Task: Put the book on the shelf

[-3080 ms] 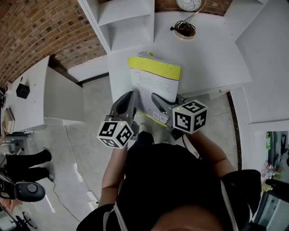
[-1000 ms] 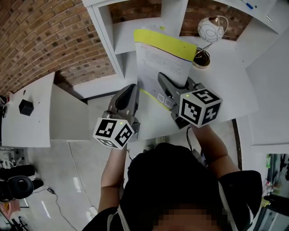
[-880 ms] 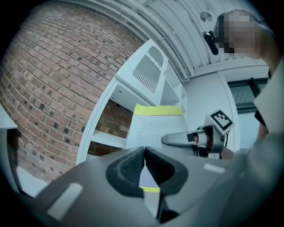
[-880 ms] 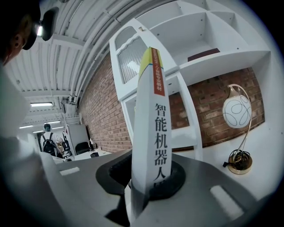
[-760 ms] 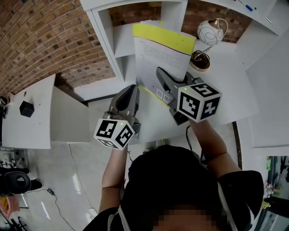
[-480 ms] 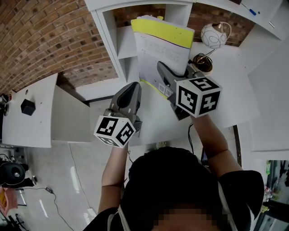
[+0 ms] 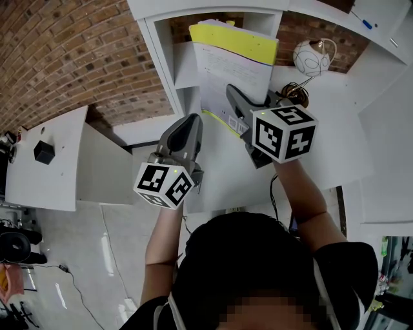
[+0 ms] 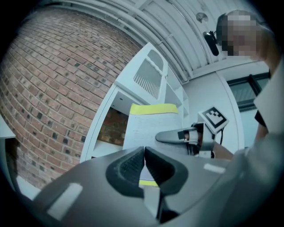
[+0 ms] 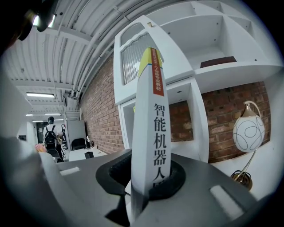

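Between the right-hand pads: the right gripper (image 9: 148, 179) is clamped on the lower end of the book (image 9: 153, 111), one pad on each cover, with the spine facing back along the jaws.
Long axis: the book stands on end and runs straight away from the right fingers, its yellow-banded top farthest from them.
Target from the fingers: the shelf (image 7: 161, 61) lies dead ahead. In the head view the book's (image 7: 235, 71) top edge sits at the mouth of the tall compartment (image 7: 187, 19) with the brick back. Whether it has crossed the front edge, I cannot tell.
Beside the path: a lamp (image 7: 311, 57) stands to the right of the right gripper (image 7: 240, 111), apart from the book.
Left gripper (image 8: 144, 166): jaws pressed together with nothing between them. The book lies ahead of them and slightly to the right.
Nearer hand: the right, which alone carries the book. The left gripper (image 7: 187, 129) hangs just beside the book's lower left corner, not touching as far as I can see.
Next move, as judged: push forward along the book's own axis, keeping it upright between the compartment walls.
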### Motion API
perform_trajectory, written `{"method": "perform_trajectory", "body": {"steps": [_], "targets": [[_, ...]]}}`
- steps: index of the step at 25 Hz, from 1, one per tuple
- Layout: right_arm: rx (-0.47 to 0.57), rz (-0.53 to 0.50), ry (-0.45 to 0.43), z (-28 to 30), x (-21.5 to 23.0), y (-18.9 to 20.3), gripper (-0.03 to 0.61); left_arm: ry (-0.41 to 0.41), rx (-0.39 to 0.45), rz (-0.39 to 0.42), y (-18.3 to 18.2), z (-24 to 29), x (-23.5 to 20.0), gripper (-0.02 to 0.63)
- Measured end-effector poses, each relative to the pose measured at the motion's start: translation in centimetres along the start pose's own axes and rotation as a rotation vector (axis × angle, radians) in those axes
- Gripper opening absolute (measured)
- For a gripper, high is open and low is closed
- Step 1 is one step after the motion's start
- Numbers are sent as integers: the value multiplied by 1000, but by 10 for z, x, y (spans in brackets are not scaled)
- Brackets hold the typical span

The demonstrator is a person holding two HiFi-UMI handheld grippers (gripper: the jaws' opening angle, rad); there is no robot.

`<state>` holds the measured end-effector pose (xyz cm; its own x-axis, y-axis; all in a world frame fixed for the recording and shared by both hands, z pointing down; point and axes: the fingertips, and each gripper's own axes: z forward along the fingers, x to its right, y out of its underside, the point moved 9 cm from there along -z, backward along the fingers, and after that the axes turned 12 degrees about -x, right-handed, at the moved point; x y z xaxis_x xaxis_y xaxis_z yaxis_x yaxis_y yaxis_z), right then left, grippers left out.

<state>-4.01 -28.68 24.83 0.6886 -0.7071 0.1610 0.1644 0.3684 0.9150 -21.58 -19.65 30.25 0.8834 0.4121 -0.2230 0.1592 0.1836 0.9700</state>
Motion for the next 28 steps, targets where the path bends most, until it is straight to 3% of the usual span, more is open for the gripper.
{"method": "perform_trajectory", "body": {"steps": [16, 28], "targets": [[15, -48, 66, 10, 8, -22, 66, 2, 25, 9, -13, 6, -15, 2], [31, -75, 128, 10, 12, -19, 66, 79, 4, 7, -6, 39, -5, 2]]}}
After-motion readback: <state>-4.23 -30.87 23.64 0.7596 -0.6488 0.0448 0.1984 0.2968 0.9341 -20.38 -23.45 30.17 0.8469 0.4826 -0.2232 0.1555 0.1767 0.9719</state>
